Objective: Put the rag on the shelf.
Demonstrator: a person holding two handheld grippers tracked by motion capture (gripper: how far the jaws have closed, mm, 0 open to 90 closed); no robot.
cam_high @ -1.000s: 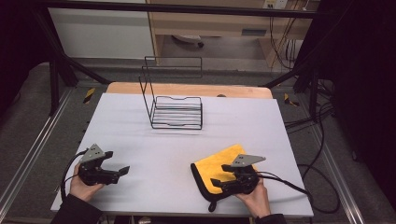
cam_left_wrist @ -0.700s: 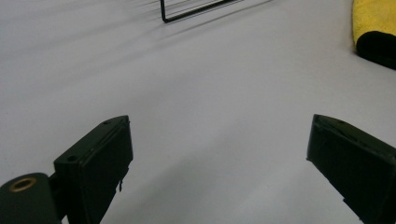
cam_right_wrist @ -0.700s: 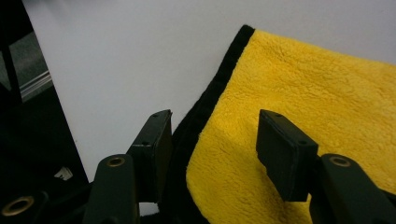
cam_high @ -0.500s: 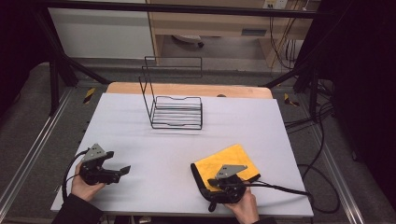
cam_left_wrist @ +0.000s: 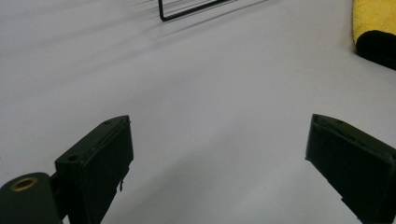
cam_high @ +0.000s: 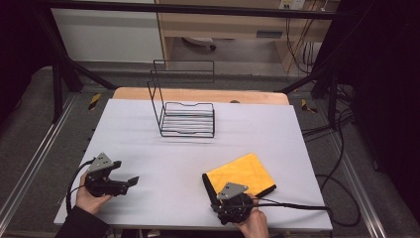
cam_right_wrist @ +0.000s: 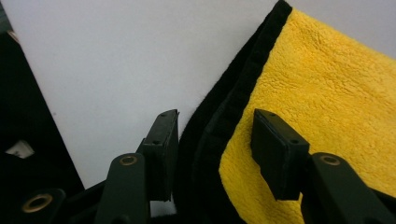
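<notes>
The right gripper (cam_right_wrist: 212,154) straddles the cloth's (cam_high: 242,173) black edge at the table's (cam_high: 163,163) near right; its jaws have just been closing, not yet pinching. It could catch one layer only. The left gripper (cam_high: 130,181) rests wide open, level, well apart.

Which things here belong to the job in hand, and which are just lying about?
In the job:
- yellow cloth, its black edge between the jaws
- right gripper, jaws just closing

Lying about:
- wire rack
- left gripper, open over bare table
</notes>
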